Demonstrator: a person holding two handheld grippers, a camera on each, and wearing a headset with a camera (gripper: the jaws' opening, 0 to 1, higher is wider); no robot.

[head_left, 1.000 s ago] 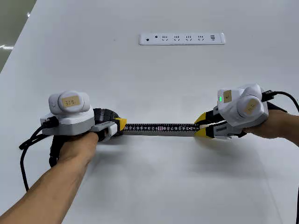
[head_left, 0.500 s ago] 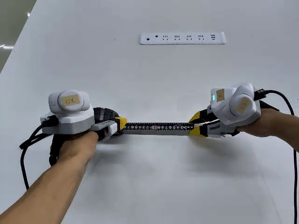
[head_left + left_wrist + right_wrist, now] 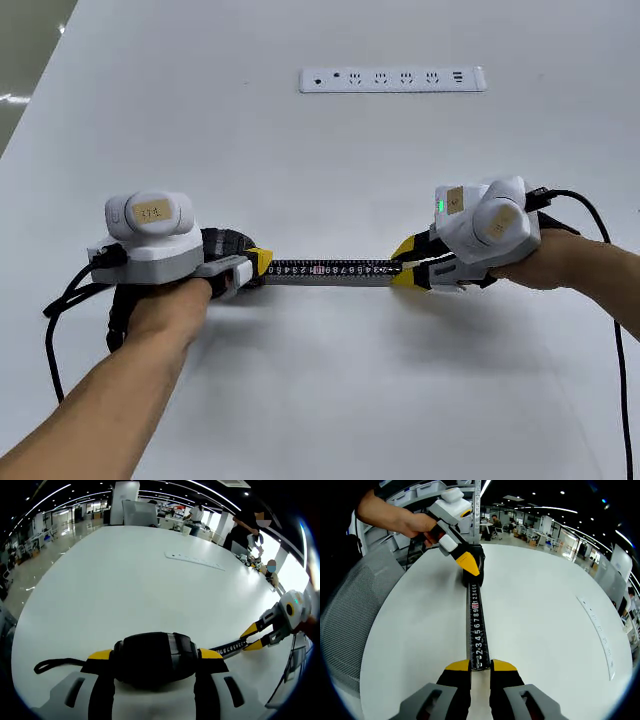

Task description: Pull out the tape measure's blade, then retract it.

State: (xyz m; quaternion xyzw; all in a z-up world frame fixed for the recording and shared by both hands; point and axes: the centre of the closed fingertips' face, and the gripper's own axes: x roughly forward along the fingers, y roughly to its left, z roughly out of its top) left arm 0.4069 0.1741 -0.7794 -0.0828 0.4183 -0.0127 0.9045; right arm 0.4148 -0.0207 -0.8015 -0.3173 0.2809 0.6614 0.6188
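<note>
On the white table (image 3: 330, 400), the left gripper (image 3: 243, 268) at 9 o'clock is clamped around the black tape measure (image 3: 226, 246). Its blade (image 3: 330, 269) runs toward 3 o'clock, the tip pinched between the nearly closed jaws of the right gripper (image 3: 404, 268). That gripper has come nearer the case than a second ago, so less blade shows. A power strip (image 3: 393, 79) lies far off at 12 o'clock.

The tape measure's blade (image 3: 476, 625) carries white digits, 2 through 9 in a row.
</note>
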